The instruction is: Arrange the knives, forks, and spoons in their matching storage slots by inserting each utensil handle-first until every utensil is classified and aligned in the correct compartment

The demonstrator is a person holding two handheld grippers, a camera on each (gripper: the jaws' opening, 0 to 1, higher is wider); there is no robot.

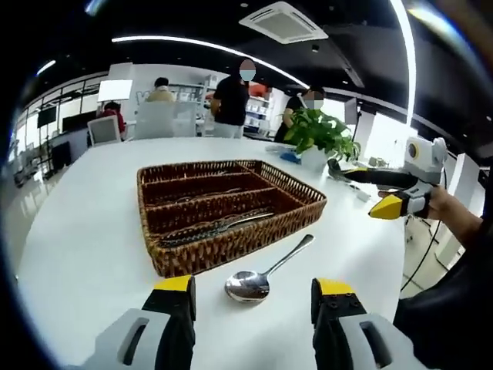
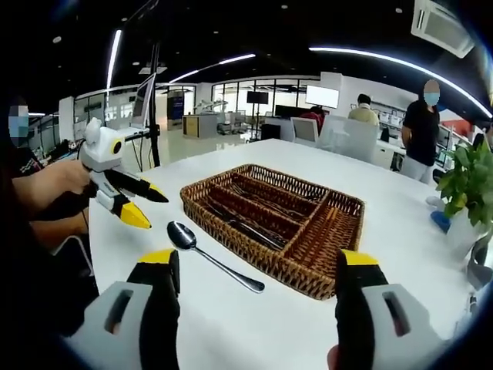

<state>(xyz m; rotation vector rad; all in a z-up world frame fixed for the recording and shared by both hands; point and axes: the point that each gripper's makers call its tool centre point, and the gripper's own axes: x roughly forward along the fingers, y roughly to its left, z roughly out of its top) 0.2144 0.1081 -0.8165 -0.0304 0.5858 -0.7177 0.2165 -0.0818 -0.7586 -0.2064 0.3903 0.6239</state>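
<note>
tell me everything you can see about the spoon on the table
The spoon is shiny silver metal with a rounded bowl and a slim straight handle. It lies flat on the white table, apart from the wicker tray's near wall, not yet in any slot. In the left gripper view its bowl points toward the open left gripper, the handle angling away to the right. Nothing grips or touches it but the tabletop.
</note>
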